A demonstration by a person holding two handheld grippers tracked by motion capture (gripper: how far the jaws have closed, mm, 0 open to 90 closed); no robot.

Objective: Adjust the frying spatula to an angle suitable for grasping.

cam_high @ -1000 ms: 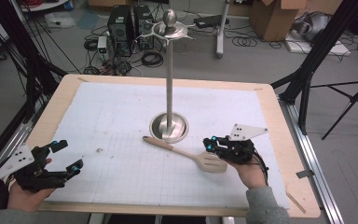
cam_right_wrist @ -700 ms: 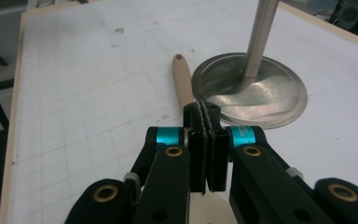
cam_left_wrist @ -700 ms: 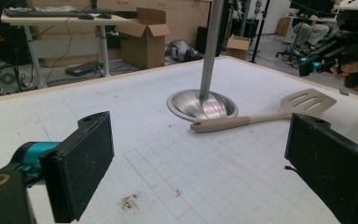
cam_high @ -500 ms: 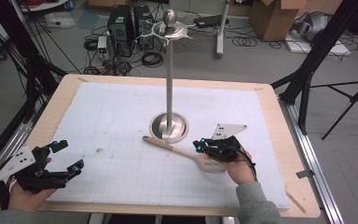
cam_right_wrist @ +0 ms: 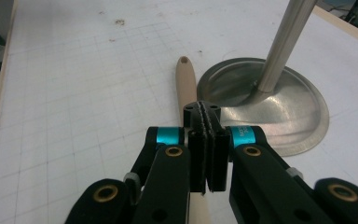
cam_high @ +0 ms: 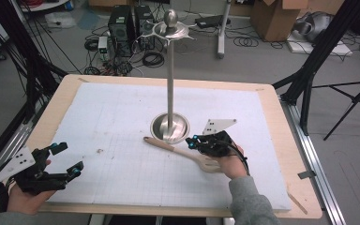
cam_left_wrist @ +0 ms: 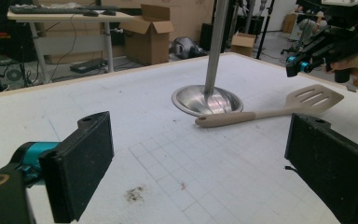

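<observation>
Right gripper clenched, nothing grasped, above spatula | left gripper released, near-left corner | white gridded mat covered wooden table | metal stand mid-table | cables, boxes beyond.

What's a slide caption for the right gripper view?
Right gripper, jaws shut together, poised above the wooden spatula's handle beside the metal stand's round base on the gridded mat.

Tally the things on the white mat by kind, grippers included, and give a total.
Metal stands: 1, the stand with its round base on the mat
Wooden spatulas: 1, the slotted spatula lying by the base
Grippers: 2, the left gripper with jaws wide apart, the right gripper with jaws together above the spatula's handle
Total: 4
</observation>
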